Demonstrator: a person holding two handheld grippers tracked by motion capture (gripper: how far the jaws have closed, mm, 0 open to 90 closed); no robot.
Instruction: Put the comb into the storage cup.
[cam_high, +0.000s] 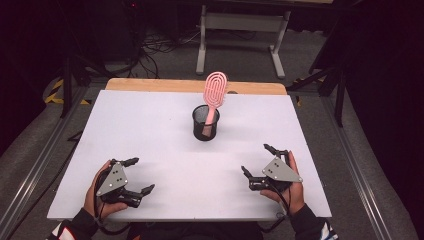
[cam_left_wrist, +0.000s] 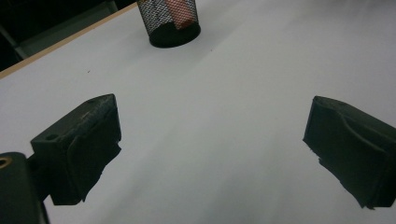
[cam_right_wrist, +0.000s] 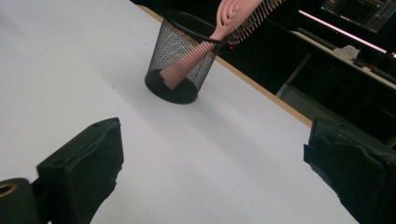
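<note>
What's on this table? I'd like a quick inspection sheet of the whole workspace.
Surface: white board on a wooden table, bare but for the cup.
Job's things: pink hairbrush standing handle-down in a black mesh cup, leaning on its rim.
Clutter: nothing seen.
Grippers: left gripper and right gripper open, resting near the front edge, apart from the cup.
Cables: one trails from each gripper; more on the floor behind.
Surroundings: dark room, grey stand beyond the table.

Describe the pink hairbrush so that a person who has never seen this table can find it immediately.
Look at the white table and find the black mesh cup standing near its far middle, beyond both grippers. The pink hairbrush stands in that cup handle down, leaning on the rim. Its oval head rises above the cup, and it is the one pink thing on the table.
</note>
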